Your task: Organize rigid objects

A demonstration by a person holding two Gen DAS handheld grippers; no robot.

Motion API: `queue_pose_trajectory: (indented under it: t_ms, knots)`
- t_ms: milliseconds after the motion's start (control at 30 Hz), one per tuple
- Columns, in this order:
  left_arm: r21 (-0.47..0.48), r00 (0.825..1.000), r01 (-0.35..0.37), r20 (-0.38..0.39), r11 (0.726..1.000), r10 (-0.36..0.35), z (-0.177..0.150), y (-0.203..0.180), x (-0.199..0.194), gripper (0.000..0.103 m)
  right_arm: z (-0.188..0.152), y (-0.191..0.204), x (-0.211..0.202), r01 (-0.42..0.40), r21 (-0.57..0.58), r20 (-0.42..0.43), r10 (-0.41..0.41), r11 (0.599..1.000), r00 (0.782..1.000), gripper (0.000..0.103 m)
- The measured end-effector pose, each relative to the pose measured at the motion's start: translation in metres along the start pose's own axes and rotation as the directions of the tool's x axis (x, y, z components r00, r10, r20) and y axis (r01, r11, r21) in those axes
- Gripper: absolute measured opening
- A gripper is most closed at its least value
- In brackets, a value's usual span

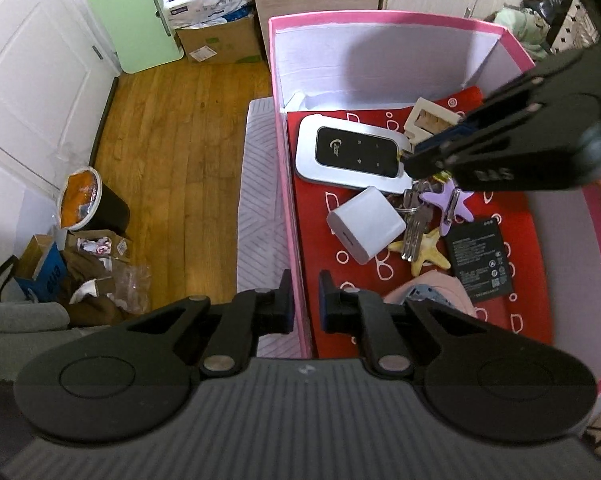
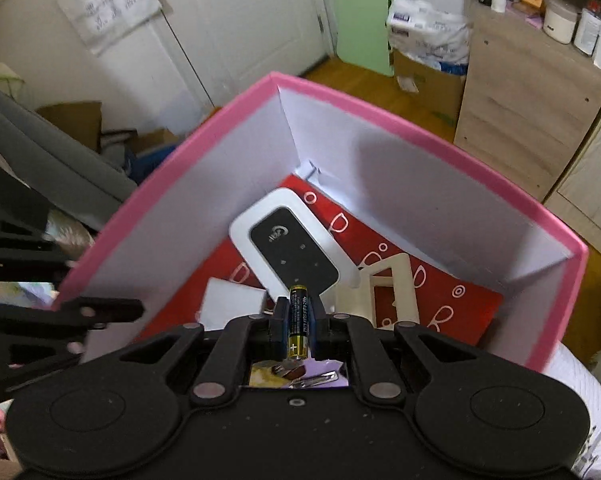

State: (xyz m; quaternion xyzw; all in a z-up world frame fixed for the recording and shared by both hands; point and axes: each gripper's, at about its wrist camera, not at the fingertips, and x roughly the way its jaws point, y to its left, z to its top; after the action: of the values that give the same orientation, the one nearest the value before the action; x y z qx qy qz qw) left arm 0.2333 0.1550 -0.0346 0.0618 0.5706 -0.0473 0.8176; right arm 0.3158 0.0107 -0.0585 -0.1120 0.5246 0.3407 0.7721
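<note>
A pink box with white inner walls and a red patterned floor holds a white pocket router, a white charger cube, keys, a purple star, a yellow star, a flat black battery and a cream frame. My left gripper straddles the box's left wall, jaws pressed on it. My right gripper is shut on an AA battery and holds it inside the box, above the router. The right gripper also shows in the left wrist view.
The box sits on a white quilted surface. Wooden floor lies to the left with a bin, bags and cardboard boxes. A green board leans by the door. A wooden cabinet stands behind the box.
</note>
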Motion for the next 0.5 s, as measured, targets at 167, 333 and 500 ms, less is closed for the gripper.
queue_pose_trajectory:
  t_ms: [167, 333, 500]
  knots:
    - [0.006, 1.000, -0.001, -0.011, 1.000, 0.001, 0.002, 0.001, -0.001, 0.009, 0.003, -0.005, 0.009, 0.016, 0.017, -0.015, -0.016, 1.000, 1.000, 0.013]
    - [0.013, 1.000, -0.006, -0.019, 1.000, 0.007, 0.006, 0.000, 0.000, 0.008, -0.004, -0.007, -0.016, -0.024, 0.040, 0.058, 0.021, 0.999, 0.998, 0.020]
    - [-0.017, 1.000, 0.003, -0.017, 1.000, -0.004, 0.006, 0.004, 0.003, 0.008, -0.046, -0.007, -0.085, -0.129, 0.024, 0.223, 0.120, 0.991, 0.967, 0.020]
